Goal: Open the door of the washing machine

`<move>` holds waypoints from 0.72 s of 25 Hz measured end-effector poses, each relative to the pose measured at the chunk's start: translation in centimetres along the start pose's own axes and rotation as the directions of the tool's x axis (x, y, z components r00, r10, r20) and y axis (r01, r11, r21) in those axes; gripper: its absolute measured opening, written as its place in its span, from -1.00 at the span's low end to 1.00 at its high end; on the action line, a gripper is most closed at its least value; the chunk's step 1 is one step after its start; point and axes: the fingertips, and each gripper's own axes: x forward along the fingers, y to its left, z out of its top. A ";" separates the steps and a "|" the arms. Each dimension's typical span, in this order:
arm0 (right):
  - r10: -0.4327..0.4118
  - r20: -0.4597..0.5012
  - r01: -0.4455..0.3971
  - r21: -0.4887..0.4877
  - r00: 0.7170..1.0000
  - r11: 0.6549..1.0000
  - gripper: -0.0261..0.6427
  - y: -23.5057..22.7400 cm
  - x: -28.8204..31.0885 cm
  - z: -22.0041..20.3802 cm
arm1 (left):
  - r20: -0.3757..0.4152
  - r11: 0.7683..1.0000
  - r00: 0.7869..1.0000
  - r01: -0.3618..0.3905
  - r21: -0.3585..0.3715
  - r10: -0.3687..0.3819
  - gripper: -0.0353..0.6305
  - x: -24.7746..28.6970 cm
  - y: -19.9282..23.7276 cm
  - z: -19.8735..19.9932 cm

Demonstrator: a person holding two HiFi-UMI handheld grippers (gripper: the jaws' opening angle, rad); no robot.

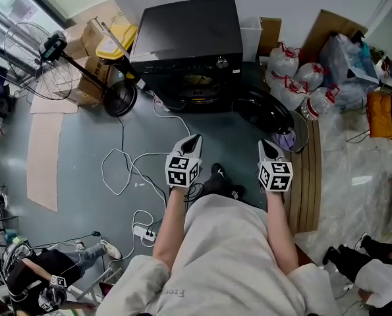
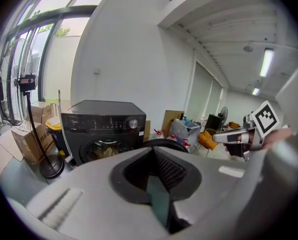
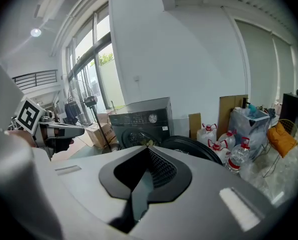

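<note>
Facing the washer (image 1: 186, 38) at 12 o'clock in the head view, against the wall. Finding its door (image 1: 265, 110) already swung wide toward 1 o'clock, with the drum mouth bare and something yellowish inside. Holding the left gripper (image 1: 190, 140) clenched on nothing at 11 o'clock, apart from the washer. Holding the right gripper (image 1: 269, 145) pinched together too, empty, at 1 o'clock near the door's edge. Noting a fan (image 1: 34, 58) at 10 o'clock, bottles (image 1: 286, 61) at 2 o'clock, a white cable (image 1: 126, 170) on the floor at 9 o'clock.
</note>
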 end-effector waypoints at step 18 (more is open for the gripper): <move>0.012 0.009 -0.012 -0.034 1.000 0.999 -0.92 0.1 -0.3 0.2 | 0.018 0.998 0.999 -0.035 -0.043 0.036 -0.72 -0.8 0.3 -0.7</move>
